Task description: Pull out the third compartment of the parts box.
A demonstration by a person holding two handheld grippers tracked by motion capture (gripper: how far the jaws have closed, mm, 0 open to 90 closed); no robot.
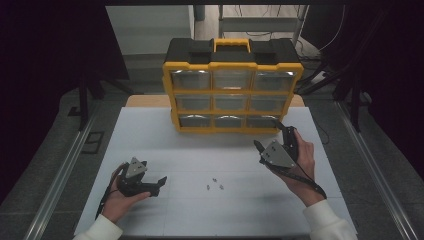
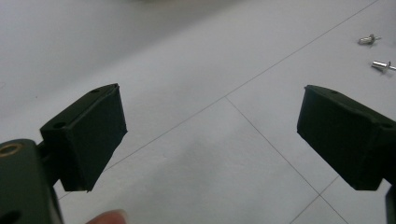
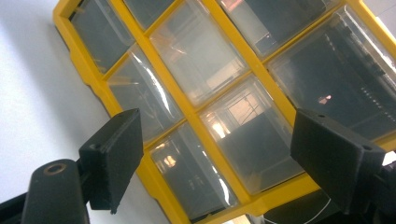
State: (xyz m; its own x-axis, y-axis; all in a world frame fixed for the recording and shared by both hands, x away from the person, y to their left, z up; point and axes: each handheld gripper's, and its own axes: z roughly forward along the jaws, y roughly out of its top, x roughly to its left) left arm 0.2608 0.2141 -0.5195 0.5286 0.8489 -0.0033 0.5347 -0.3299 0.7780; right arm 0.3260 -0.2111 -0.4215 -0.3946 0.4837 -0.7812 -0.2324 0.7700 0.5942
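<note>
Tongs came first: the left tongs (image 1: 159, 183) lay low over the white bench (image 1: 150, 145), jaws spread wide with nothing between them, aimed across the sheet toward the small metal fasteners (image 1: 215, 184) scattered near the middle. In the left gripper view two of those fasteners (image 2: 378, 52) sat beyond the right-hand jaw, well apart from it, so this hand looked poised for a pick it had not yet begun. The right tongs (image 1: 267, 137) were held higher and tipped forward, also spread and empty, pointing at the bottom row of the yellow drawer organizer (image 1: 232, 85). In the right gripper view its clear drawer fronts (image 3: 243, 135) sat framed between the jaws, near but not touching, which suggested a drawer was to be pulled open to receive the loose parts. The organizer stood upright at the far edge of the bench, all nine drawers seemingly closed, its black lid and yellow carry handle (image 1: 231, 44) on top.
</note>
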